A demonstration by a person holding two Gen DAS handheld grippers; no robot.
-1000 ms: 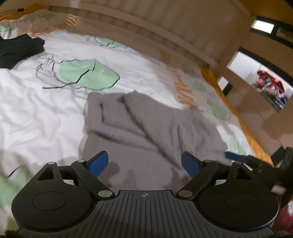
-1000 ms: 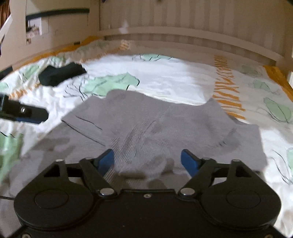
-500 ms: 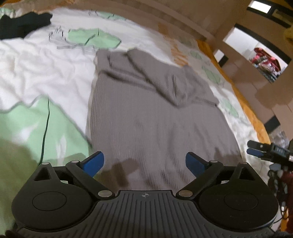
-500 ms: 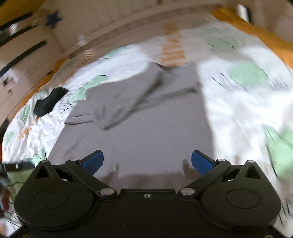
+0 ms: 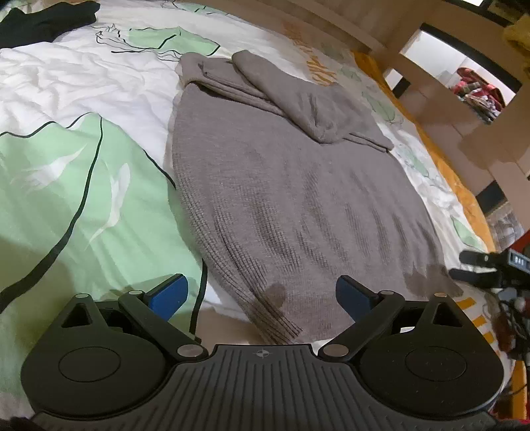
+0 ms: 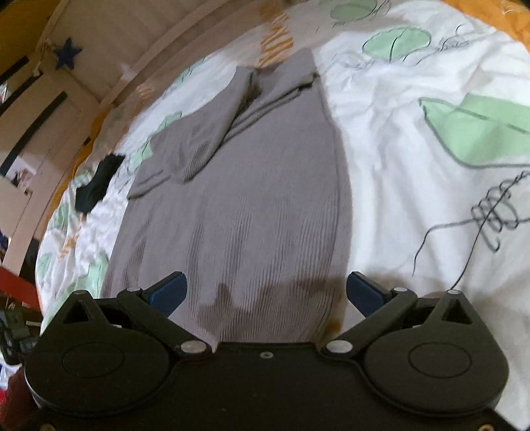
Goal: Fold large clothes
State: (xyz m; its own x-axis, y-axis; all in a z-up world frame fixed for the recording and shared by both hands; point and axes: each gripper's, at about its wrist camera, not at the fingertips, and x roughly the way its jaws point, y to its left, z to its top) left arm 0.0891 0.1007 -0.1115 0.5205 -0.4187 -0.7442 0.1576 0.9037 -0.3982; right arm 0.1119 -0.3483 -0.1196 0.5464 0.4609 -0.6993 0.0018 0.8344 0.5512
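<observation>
Grey knit sweater (image 5: 298, 199) lies flat lengthwise on the leaf-print duvet (image 5: 82, 185), both sleeves already crossed over its far end. Since a second ago I have drawn both hands back from the sleeves to the near hem. My left gripper (image 5: 261, 295) and right gripper (image 6: 265, 291) have just opened wider and stand apart, holding nothing. Next, probably: pinch hem corners, fold toward sleeves.

Grey sweater (image 5: 298, 185): ribbed knit cloth, matt, coarse-textured. Bedcover (image 5: 82, 185): smooth woven cloth, matt, lightly creased, printed green leaves. Left gripper (image 5: 261, 295): matt black plastic, ridged housing, blue pads (image 5: 169, 295), dull metal pivot pins. Dark garment (image 5: 43, 20): soft matt black cloth
</observation>
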